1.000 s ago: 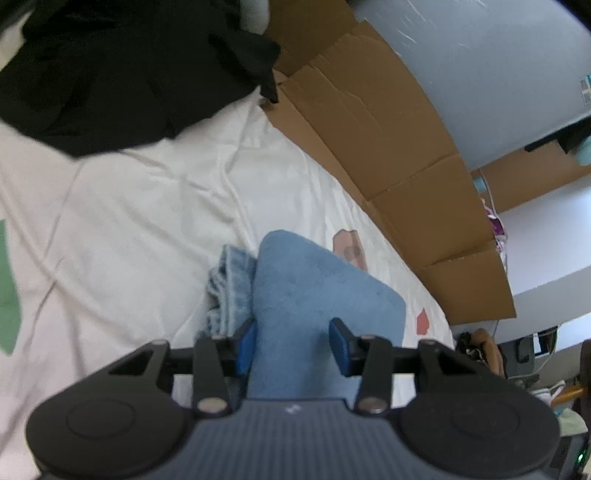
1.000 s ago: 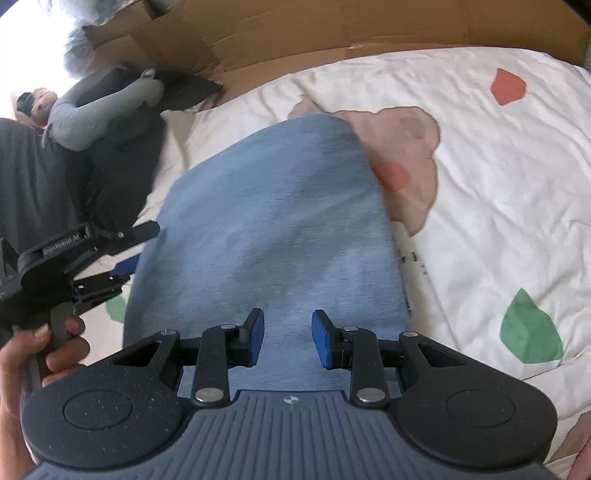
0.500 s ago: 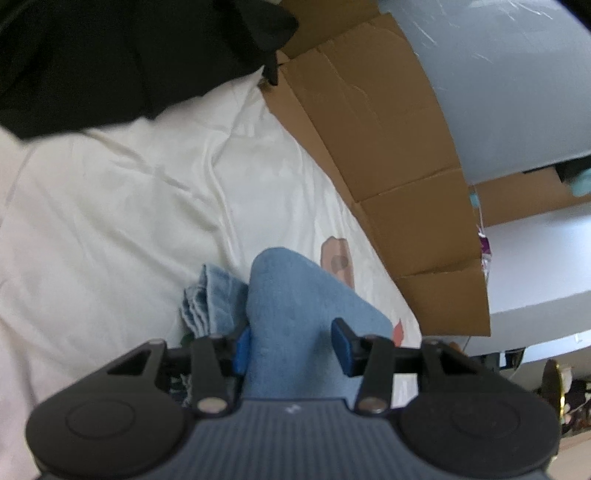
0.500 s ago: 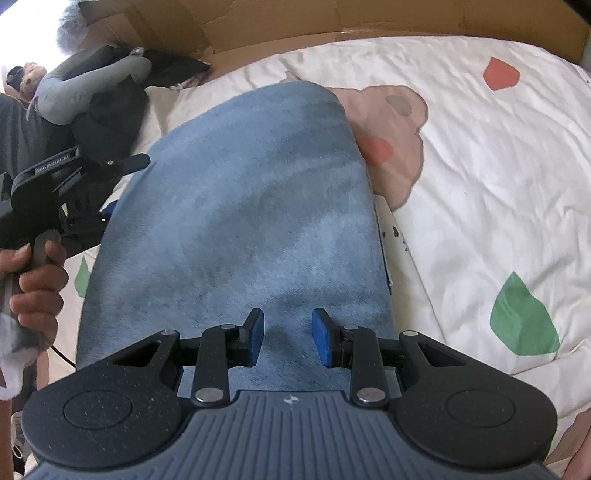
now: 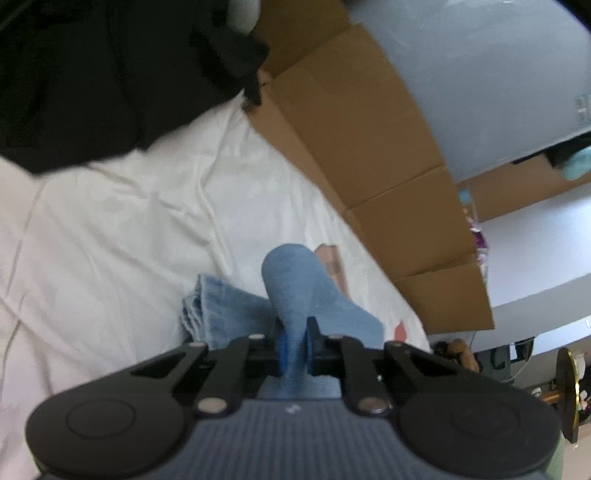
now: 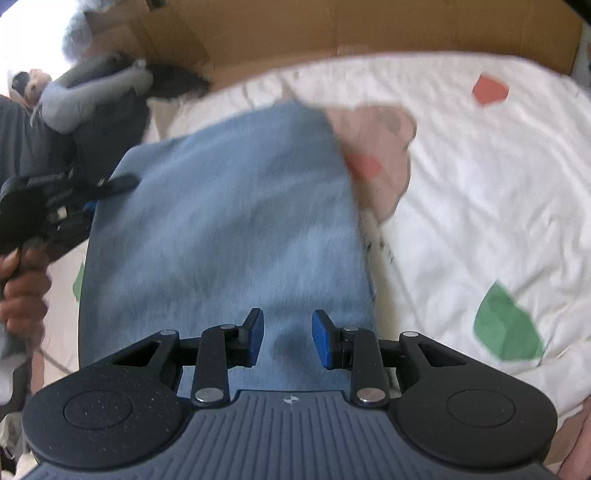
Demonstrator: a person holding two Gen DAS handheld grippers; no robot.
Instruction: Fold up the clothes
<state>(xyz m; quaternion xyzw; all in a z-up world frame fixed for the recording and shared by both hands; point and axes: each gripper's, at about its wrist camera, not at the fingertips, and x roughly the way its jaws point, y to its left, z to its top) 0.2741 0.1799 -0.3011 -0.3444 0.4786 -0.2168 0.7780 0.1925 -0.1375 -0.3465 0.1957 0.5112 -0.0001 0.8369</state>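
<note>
left gripper [image 5: 293, 345] closing, pinching blue jeans [image 6: 221, 236]; right gripper [image 6: 288, 338] seemingly parted above them; only left view shows black garment [image 5: 92, 74].

The folded garment [image 6: 229, 229] is being borne on the bedsheet [image 6: 480, 206], the cardboard [image 6: 369, 29] being stood behind the bedsheet and a dark heap of clothes [image 5: 92, 81] being laid on its far corner.

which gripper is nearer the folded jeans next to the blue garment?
Left. The left gripper, closing on the blue garment, sits beside the folded jeans. The right gripper hovers above the garment's opposite end.
</note>
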